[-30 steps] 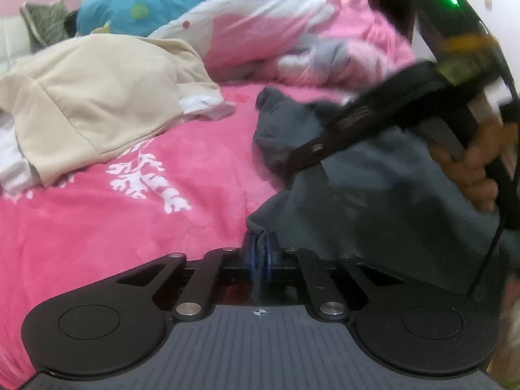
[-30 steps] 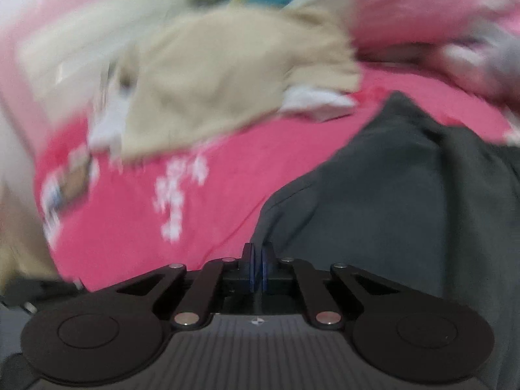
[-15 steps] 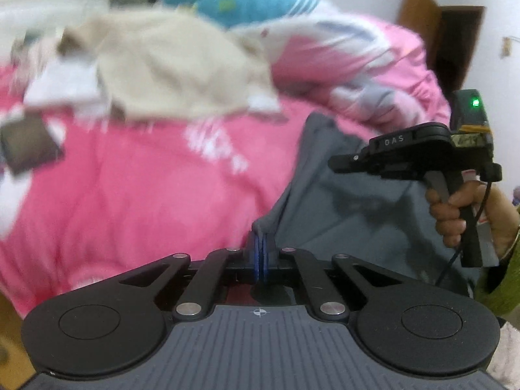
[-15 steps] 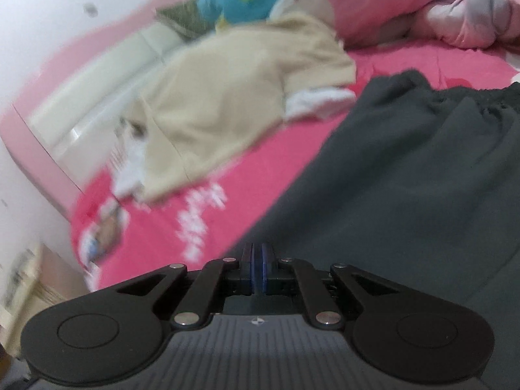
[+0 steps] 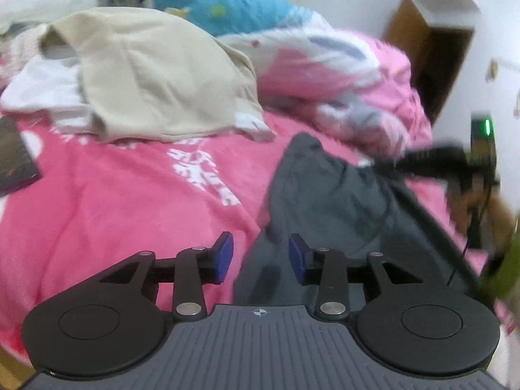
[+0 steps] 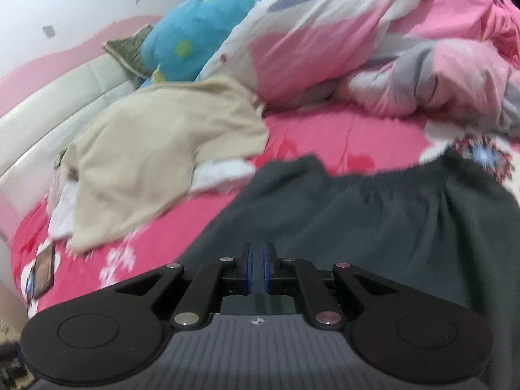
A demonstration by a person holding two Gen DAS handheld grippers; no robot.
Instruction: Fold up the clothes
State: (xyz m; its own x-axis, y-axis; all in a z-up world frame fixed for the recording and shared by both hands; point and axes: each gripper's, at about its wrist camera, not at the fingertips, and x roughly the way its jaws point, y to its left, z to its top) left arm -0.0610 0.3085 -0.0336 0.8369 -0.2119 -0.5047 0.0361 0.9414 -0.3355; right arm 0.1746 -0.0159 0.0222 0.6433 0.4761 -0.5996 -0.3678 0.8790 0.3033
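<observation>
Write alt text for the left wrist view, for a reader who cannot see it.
The left gripper is opening its blue pads over the edge of dark grey trousers spread on a pink bed. At right, blurred, a hand holds the right gripper over the trousers. Behind lie a beige garment and a heaped pink quilt.

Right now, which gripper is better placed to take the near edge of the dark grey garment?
Probably the left gripper: its jaws are opening, with the dark grey garment edge directly ahead. The right gripper sits over the garment's middle.
</observation>
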